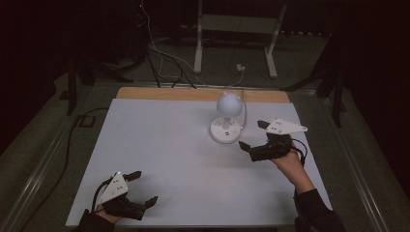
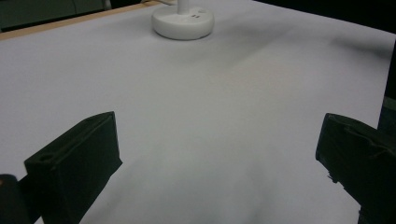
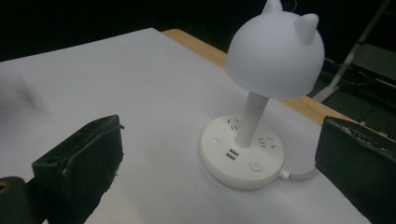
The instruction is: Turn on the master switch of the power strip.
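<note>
1. Lamp (image 1: 228, 104): white, with a domed shade bearing two small ears, on a slim stem rising from a round base (image 3: 242, 157). It stands upright at the far middle of the table (image 1: 159, 145), a little right of centre. The base carries sockets, two USB ports and a round button on its top face (which is likely what you are after, since nothing else here invites a touch).

2. Cable (image 3: 299, 177): white, leaving the base on its right side and running off toward the far edge. It keeps the lamp tethered, so treat the lamp as something to press rather than carry.

3. Right gripper (image 1: 256, 136): your right hand holds it just right of the base, near but not touching, aimed at the lamp. Its jaws are spread wide and hold nothing; in the right gripper view they frame the base between them, a placement that suits either closing on the base or dipping one jaw onto the button.

4. Left gripper (image 1: 143, 187): parked at the near left corner, well apart from the lamp, jaws likewise wide and empty. It looks to be kept clear so the right one has room.
</note>
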Available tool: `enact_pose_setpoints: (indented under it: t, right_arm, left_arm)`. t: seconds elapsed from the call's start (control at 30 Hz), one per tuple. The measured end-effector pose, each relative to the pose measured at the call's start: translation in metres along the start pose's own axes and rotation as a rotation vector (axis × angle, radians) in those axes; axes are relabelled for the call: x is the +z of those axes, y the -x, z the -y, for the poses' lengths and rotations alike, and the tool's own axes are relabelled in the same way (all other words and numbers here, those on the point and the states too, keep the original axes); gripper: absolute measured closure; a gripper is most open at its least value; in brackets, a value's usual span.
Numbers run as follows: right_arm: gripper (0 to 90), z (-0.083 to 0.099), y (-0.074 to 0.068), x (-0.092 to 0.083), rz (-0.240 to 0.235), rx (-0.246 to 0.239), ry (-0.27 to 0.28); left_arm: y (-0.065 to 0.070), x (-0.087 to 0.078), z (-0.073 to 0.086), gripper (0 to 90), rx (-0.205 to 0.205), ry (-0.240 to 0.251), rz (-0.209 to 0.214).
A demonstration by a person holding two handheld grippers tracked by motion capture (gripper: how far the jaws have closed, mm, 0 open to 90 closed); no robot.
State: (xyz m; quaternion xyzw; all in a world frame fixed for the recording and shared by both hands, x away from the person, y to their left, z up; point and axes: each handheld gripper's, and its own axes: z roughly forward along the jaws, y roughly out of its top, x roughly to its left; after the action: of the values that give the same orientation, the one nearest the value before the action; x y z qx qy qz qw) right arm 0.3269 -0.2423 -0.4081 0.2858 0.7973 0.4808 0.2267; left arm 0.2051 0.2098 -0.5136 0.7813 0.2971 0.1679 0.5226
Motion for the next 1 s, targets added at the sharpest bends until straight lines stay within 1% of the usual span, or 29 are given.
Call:
enact_pose_setpoints:
  t: [0.17, 0.2, 0.37, 0.5, 0.57, 0.63, 0.73, 0.77, 0.83, 0.87, 0.93, 0.97, 1.0]
  right_arm:
    - [0.6, -0.001, 0.003, 0.008, -0.004, 0.014, -0.007]
    - [0.6, -0.002, 0.005, 0.012, -0.004, 0.018, -0.01]
    - [0.6, -0.001, 0.007, 0.021, -0.001, 0.015, -0.022]
    - [0.7, 0.002, 0.011, 0.031, -0.013, 0.025, -0.034]
    - [0.7, 0.003, 0.012, 0.033, -0.014, 0.026, -0.034]
    - [0.7, 0.004, 0.015, 0.039, -0.02, 0.032, -0.038]
    - [0.7, 0.006, 0.017, 0.044, -0.028, 0.035, -0.036]
    - [3.2, 0.009, 0.018, 0.048, -0.028, 0.032, -0.043]
    - [3.3, 0.01, 0.019, 0.05, -0.024, 0.027, -0.046]
    - [3.3, 0.012, 0.021, 0.055, -0.027, 0.022, -0.056]
    - [3.3, 0.014, 0.021, 0.057, -0.029, 0.016, -0.066]
    - [5.4, 0.016, 0.022, 0.061, -0.028, 0.007, -0.08]
    - [5.4, 0.016, 0.022, 0.061, -0.028, 0.007, -0.08]
  left_arm:
    - [0.0, 0.0, 0.0, 0.3, 0.001, 0.0, 0.0]
    - [0.0, 0.0, 0.0, 0.3, 0.0, 0.001, -0.001]
    - [0.0, 0.0, 0.0, 0.3, -0.001, 0.003, 0.0]
    - [0.0, 0.0, 0.0, 0.2, -0.001, 0.001, 0.0]
    - [-0.001, 0.0, 0.0, 0.3, -0.002, 0.003, 0.002]
    - [0.0, 0.0, 0.0, 0.3, -0.001, 0.002, 0.001]
    - [0.0, 0.0, 0.0, 0.2, 0.0, 0.002, 0.002]
    - [-0.001, 0.0, 0.0, 0.2, -0.002, 0.003, 0.002]
    - [-0.001, -0.001, 0.0, 0.2, -0.004, 0.002, 0.0]
    - [-0.001, 0.0, 0.0, 0.2, -0.001, 0.0, 0.003]
    - [-0.001, 0.0, 0.0, 0.3, -0.002, 0.002, 0.002]
    - [-0.001, 0.0, 0.0, 0.3, -0.002, 0.002, 0.002]
    - [0.0, 0.0, 0.0, 0.3, -0.002, 0.001, 0.002]
